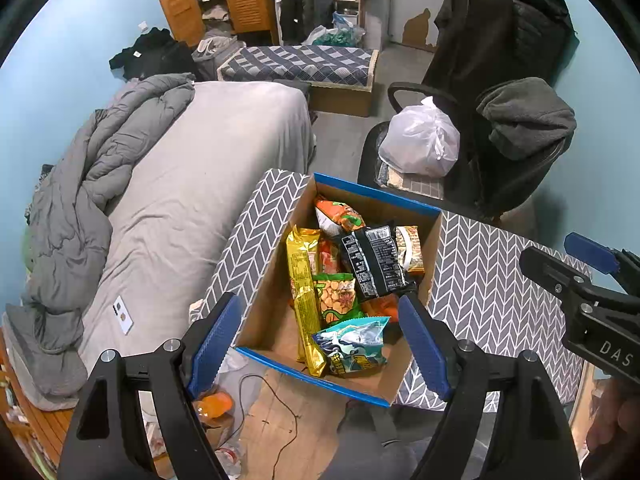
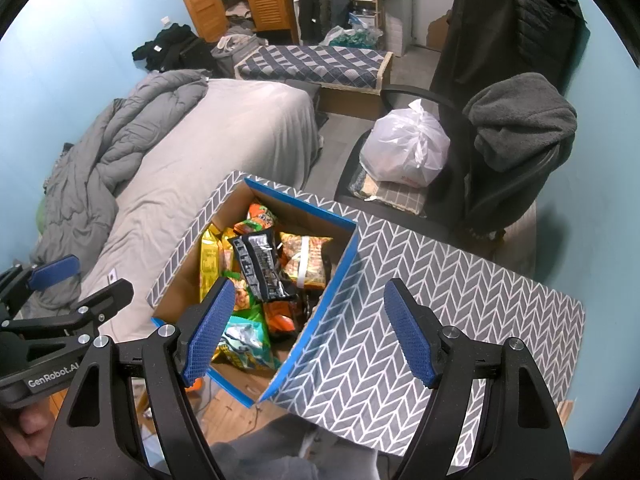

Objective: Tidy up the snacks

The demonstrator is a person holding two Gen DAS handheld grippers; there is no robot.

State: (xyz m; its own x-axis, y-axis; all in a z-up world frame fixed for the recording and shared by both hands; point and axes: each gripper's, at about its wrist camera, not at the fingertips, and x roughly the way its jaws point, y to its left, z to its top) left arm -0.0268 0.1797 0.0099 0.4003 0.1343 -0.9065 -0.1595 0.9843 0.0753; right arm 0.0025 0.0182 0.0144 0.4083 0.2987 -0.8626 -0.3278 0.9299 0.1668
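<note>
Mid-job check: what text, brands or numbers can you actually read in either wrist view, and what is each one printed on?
"DAS": white letters on the black body of the right gripper, cut off at the edge of the left wrist view.
"GenRobot.AI": white letters on the black body of the left gripper, in the right wrist view.
Print on the black snack bag, the yellow packet and the other packs in the box: too small and blurred to read.

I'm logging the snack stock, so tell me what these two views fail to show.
- Left wrist view: the orange packet is mostly buried under the black packet.
- Right wrist view: the gripper's own left finger covers part of the teal packet.
- Both views: print on the packets is too small to read.
</note>
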